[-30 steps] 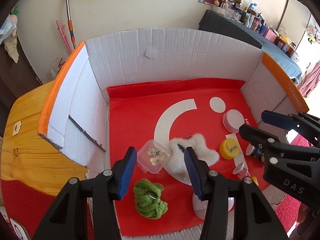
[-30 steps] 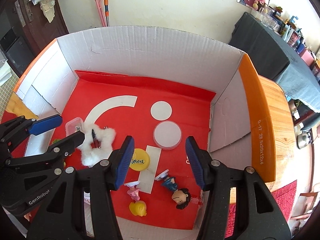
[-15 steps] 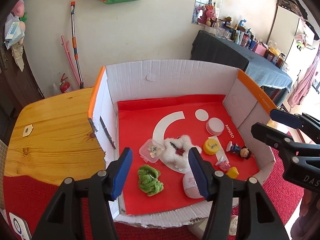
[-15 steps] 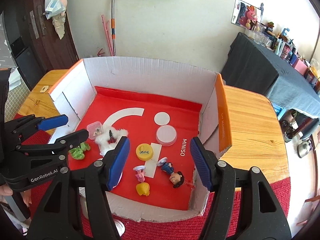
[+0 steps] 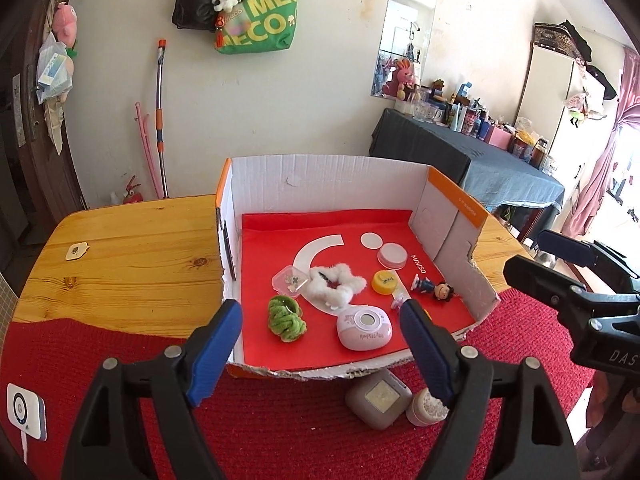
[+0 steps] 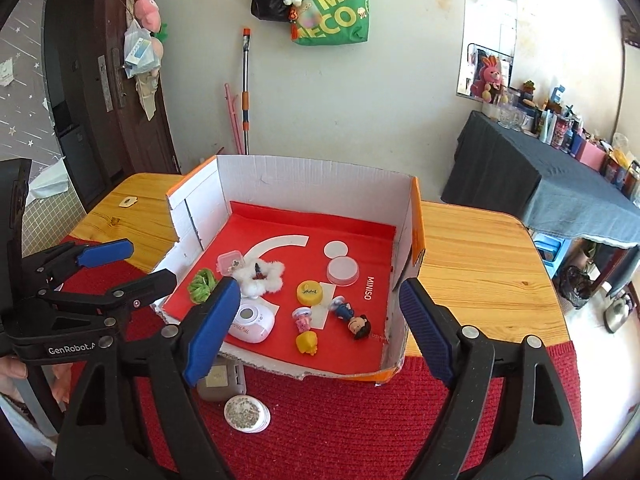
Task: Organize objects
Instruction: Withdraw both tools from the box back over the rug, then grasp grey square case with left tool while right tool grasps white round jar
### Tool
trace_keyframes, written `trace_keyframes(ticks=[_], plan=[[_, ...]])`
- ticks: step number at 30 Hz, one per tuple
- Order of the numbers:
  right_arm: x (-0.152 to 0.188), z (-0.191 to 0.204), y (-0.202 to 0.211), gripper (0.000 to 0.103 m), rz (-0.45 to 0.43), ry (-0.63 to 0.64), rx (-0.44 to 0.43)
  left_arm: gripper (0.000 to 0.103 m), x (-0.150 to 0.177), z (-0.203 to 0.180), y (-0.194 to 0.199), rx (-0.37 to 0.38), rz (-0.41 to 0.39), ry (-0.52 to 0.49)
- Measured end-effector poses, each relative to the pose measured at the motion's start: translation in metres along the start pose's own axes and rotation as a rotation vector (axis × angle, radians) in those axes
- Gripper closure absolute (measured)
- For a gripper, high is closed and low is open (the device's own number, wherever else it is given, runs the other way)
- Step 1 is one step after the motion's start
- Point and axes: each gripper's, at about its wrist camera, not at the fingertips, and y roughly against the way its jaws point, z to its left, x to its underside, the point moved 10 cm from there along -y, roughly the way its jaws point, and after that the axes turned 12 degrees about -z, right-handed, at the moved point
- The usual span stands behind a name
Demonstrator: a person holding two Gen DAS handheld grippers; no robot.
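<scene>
A cardboard box [image 5: 320,184] with a red floor stands on the wooden table. Inside lie a green scrunchie [image 5: 286,320], a white fluffy scrunchie [image 5: 336,286], a clear little case [image 5: 290,279], a yellow cap [image 5: 385,282], a white round lid [image 5: 393,255], a pink device [image 5: 364,328], a dark-haired doll [image 5: 436,289] and a small yellow toy [image 6: 307,342]. My left gripper [image 5: 320,312] hovers before the box's torn front edge, its jaws opening with nothing between them. My right gripper [image 6: 320,292] hangs beside it to the right, jaws also opening and empty.
On the red mat [image 5: 300,432] in front of the box sit a grey square case [image 5: 378,398] and a round jar of beads [image 5: 426,402]. A white gadget [image 5: 26,412] lies at the mat's near left. Bare wooden tabletop [image 5: 120,264] flanks the box.
Both grippers have drawn back and up out of the box, and their jaws have spread wider. The whole box, the mat and the grey case and jar have come into view.
</scene>
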Motion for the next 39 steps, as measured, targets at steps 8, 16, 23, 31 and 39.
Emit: trace_keyframes(ticks=[8, 16, 23, 31, 39], plan=[[0.022, 0.004, 0.033, 0.01, -0.071, -0.01, 0.011, 0.011, 0.024, 0.0, 0.03, -0.044, -0.064, 0.013], [0.069, 0.002, 0.036, 0.009, -0.059, -0.065, 0.023, 0.007, 0.056, -0.002, 0.037, -0.07, -0.071, -0.003], [0.113, -0.001, 0.021, 0.008, 0.027, -0.097, 0.027, 0.007, 0.086, -0.002, 0.025, -0.068, -0.003, 0.028], [0.134, -0.003, 0.014, 0.008, 0.077, -0.101, 0.027, 0.007, 0.111, -0.001, 0.012, -0.062, 0.07, 0.048], [0.14, 0.002, 0.01, 0.008, 0.109, -0.102, 0.006, 0.007, 0.113, 0.002, 0.009, -0.067, 0.084, 0.045]])
